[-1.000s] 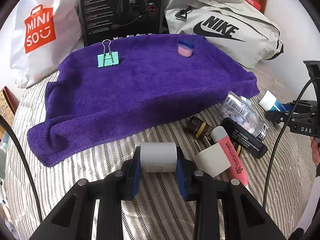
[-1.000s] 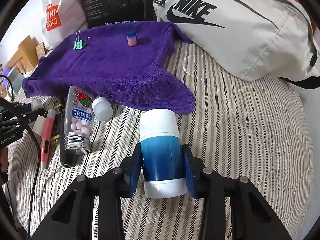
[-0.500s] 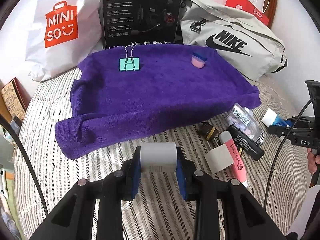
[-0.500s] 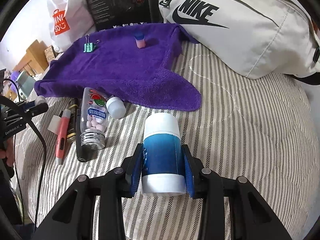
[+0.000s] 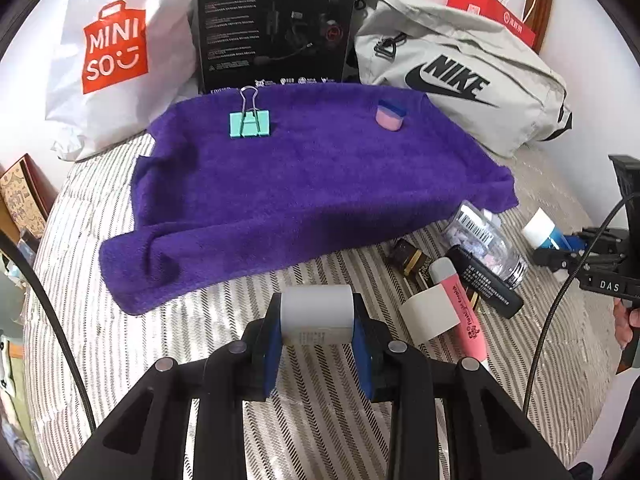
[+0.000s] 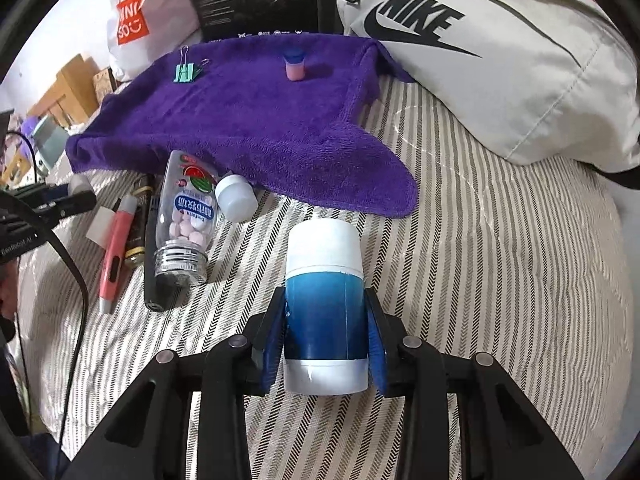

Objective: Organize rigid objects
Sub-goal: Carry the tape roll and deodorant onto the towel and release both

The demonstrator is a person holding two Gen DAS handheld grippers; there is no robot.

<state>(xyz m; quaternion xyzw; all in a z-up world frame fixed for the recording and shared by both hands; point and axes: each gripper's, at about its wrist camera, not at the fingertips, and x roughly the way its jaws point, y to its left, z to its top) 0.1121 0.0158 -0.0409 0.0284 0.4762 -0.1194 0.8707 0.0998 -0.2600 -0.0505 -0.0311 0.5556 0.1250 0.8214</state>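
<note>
My left gripper is shut on a small white cylinder, held above the striped bed in front of the purple towel. My right gripper is shut on a blue-and-white bottle, right of the towel's corner. On the towel's far side lie a green binder clip and a pink-and-blue cap. A loose pile lies between the grippers: a clear pill bottle, a white cap, a pink marker, a black tube and a white card.
A Miniso bag, a black box and a grey Nike bag stand behind the towel. The Nike bag crowds the right side. Cables run along both grippers. Bare striped bedding lies to the right.
Both grippers have lifted and pulled back with their objects still held. The towel and the pile now look farther off. Nothing on the bed has shifted.
</note>
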